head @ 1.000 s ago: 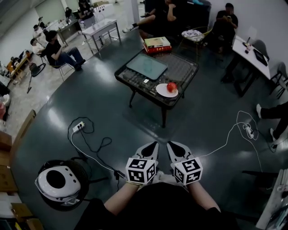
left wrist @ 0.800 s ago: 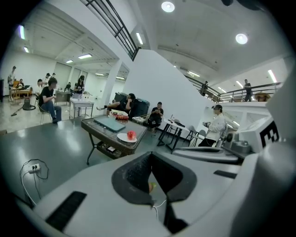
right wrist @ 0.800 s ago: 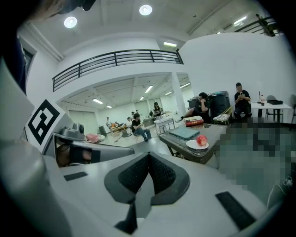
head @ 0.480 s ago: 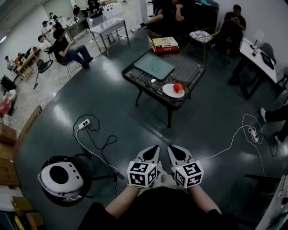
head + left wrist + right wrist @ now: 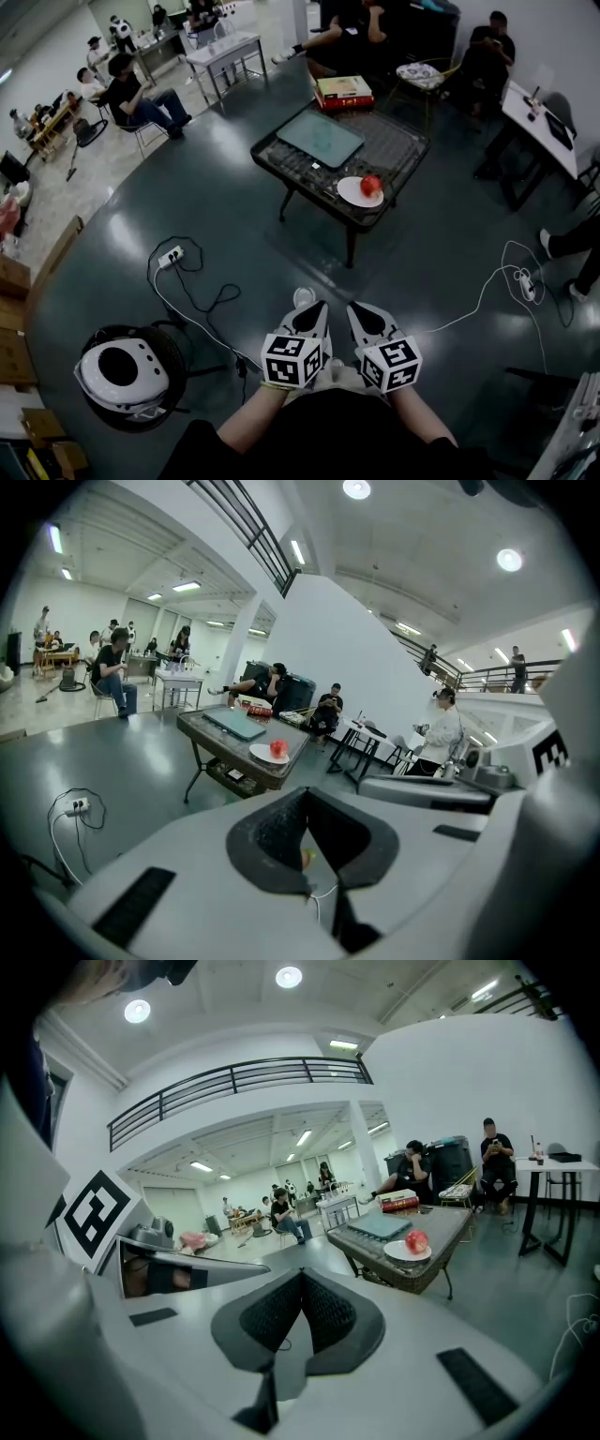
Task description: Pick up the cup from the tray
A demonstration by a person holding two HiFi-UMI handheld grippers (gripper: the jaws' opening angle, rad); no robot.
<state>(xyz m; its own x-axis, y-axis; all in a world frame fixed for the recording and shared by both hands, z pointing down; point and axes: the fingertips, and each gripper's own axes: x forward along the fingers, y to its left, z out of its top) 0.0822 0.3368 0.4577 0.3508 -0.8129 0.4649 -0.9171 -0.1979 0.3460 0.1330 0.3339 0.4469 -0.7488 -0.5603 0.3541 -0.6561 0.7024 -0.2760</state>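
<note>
A low dark table (image 5: 375,150) stands ahead of me across the grey floor. On it lie a flat green tray (image 5: 320,139), a white plate (image 5: 354,192) with a red apple (image 5: 371,185), and books (image 5: 343,92). No cup shows on the tray in any view. My left gripper (image 5: 319,306) and right gripper (image 5: 354,306) hang side by side near my body, far short of the table, both shut and empty. The left gripper (image 5: 306,794) view has the tray (image 5: 236,724) and apple (image 5: 278,749) ahead. The right gripper (image 5: 301,1274) view shows the same tray (image 5: 380,1226) and apple (image 5: 416,1240).
A power strip (image 5: 167,258) with looping cable lies on the floor at left, and a white cable (image 5: 497,272) at right. A white round device (image 5: 122,370) sits at lower left. A small pale round thing (image 5: 303,297) lies just ahead of the left gripper. People sit around the room's far side.
Both grippers keep the same shut, side-by-side pose. The view has shifted slightly, and a small pale round thing has come into sight just ahead of the left gripper.
</note>
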